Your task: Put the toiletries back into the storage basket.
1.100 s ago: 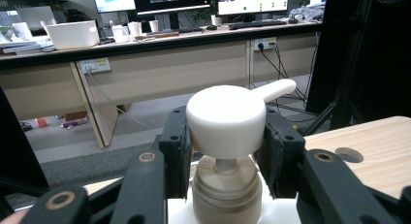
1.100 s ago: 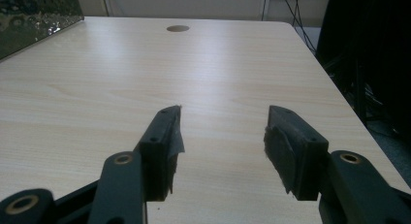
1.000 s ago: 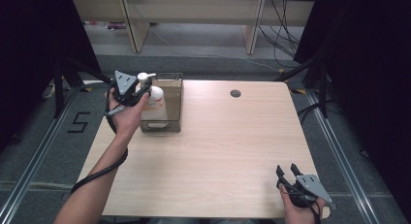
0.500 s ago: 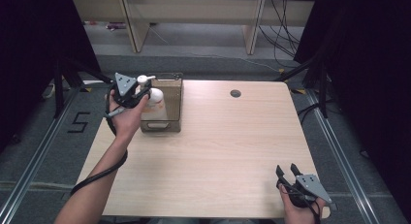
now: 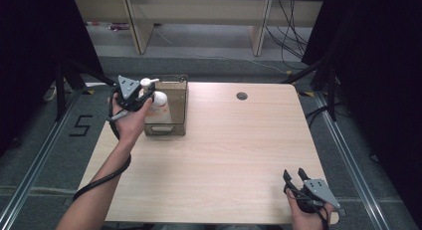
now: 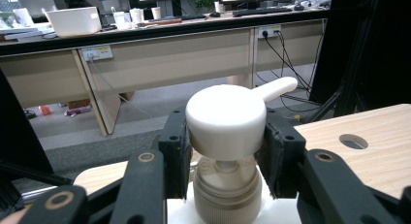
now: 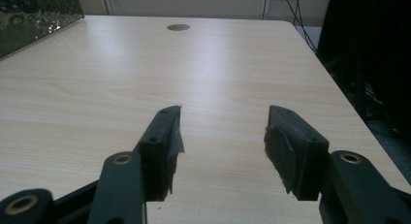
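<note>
A white pump bottle (image 5: 157, 106) stands upright in a brown open box (image 5: 175, 121) at the table's far left. My left gripper (image 5: 146, 93) is shut on the pump head (image 6: 226, 120), one jaw on each side of the white cap, its nozzle pointing away to the right. The bottle's neck (image 6: 227, 187) shows below the cap. My right gripper (image 5: 294, 177) rests low at the table's near right corner, open, with nothing between its pads (image 7: 167, 151).
The light wooden table (image 5: 229, 155) has a round cable hole (image 5: 242, 96) near its far edge. Shelving and cables stand on the floor beyond the table. Dark stands flank both sides.
</note>
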